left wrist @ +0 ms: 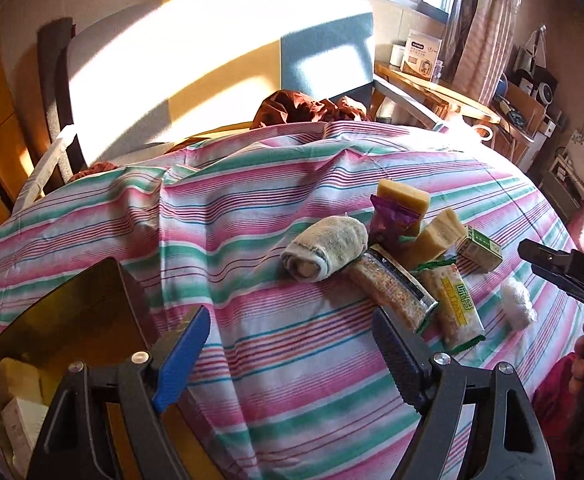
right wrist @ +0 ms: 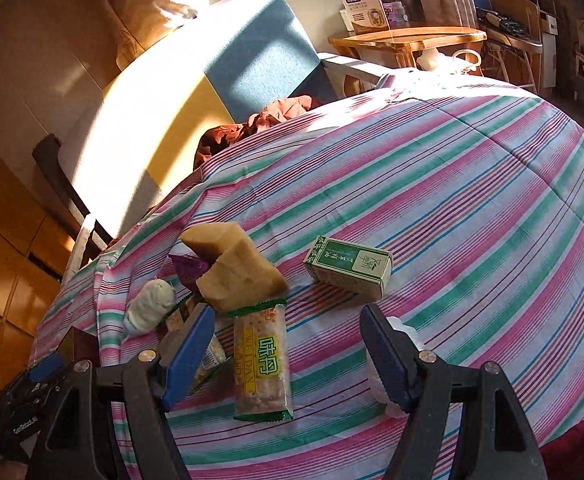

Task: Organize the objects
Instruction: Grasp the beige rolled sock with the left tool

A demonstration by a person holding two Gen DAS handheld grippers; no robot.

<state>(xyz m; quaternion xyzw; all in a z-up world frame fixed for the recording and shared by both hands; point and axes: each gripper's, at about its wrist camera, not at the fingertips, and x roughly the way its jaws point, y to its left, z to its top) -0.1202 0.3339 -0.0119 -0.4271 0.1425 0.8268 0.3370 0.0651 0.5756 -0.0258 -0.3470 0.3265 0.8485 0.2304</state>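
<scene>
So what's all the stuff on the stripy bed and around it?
Striped bedsheet: one, pink, green and white, under everything.
Tan soap-like blocks: two, in the pile's middle.
Purple foil wrapper: one, between the blocks.
Rolled grey-white sock: one, left of the pile.
Green-edged snack bar packet: one, yellow label, in front of the right gripper.
Clear-wrapped grain bar: one, beside the sock.
Small green and white carton: one, right of the pile.
Crumpled clear plastic: one, whitish, far right.
Gold tin box: one, open, boxes inside, left.
Left gripper: one, open, empty.
Right gripper: one, open, over the packet.
</scene>
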